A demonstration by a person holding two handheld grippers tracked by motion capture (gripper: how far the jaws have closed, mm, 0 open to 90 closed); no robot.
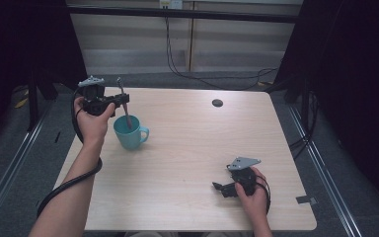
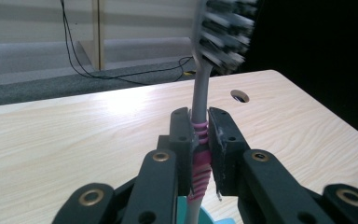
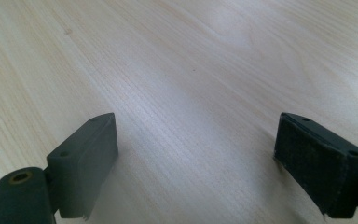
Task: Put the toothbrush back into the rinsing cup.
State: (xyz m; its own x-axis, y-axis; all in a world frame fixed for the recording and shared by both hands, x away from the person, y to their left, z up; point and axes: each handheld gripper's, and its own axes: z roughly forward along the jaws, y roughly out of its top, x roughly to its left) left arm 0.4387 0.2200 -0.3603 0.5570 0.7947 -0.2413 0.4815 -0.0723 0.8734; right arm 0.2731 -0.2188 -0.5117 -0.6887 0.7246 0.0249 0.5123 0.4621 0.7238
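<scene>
My left gripper (image 2: 200, 135) pinches the toothbrush (image 2: 202, 93) at its pink-ringed grip, bristles up, handle end dipping into the teal mug (image 1: 128, 132) at about ten o'clock on the table (image 1: 192, 168). If I tilt or drag sideways, I reckon the handle could lever the mug over. My right gripper (image 3: 196, 158), jaws spread and empty near five o'clock, is too far off to steady it

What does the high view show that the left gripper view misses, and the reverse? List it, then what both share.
High view alone: the whole teal cup with its handle, the right tongs wide open low over the table, and both of the person's hands. Left gripper view alone: the toothbrush's bristles and the pink ribbed grip pinched between the jaws. Both: the left tongs shut on the toothbrush above the cup, the wooden table and its round hole.
</scene>
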